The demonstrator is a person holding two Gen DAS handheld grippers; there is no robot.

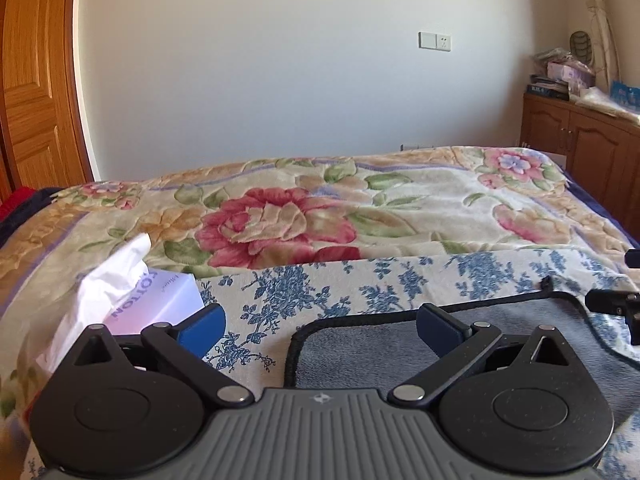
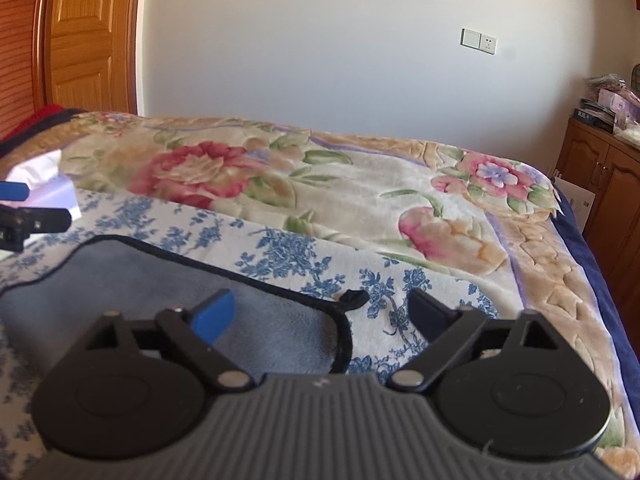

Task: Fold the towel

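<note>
A grey towel (image 1: 360,344) with a black hem lies flat on a blue-flowered white cloth (image 1: 360,280) on the bed. My left gripper (image 1: 320,320) is open, its jaws wide apart over the towel's far left corner. In the right wrist view the towel (image 2: 160,280) lies at the lower left, with a small black hanging loop (image 2: 354,297) at its far right corner. My right gripper (image 2: 324,312) is open over that corner. Each gripper's tip shows in the other's view: the right one (image 1: 616,304) and the left one (image 2: 28,216).
A tissue box (image 1: 160,300) with a white tissue sticking up stands left of the towel on a floral blanket (image 1: 360,208). A wooden door (image 1: 32,80) is at the far left. A wooden cabinet (image 1: 580,144) with clutter on top stands at the right.
</note>
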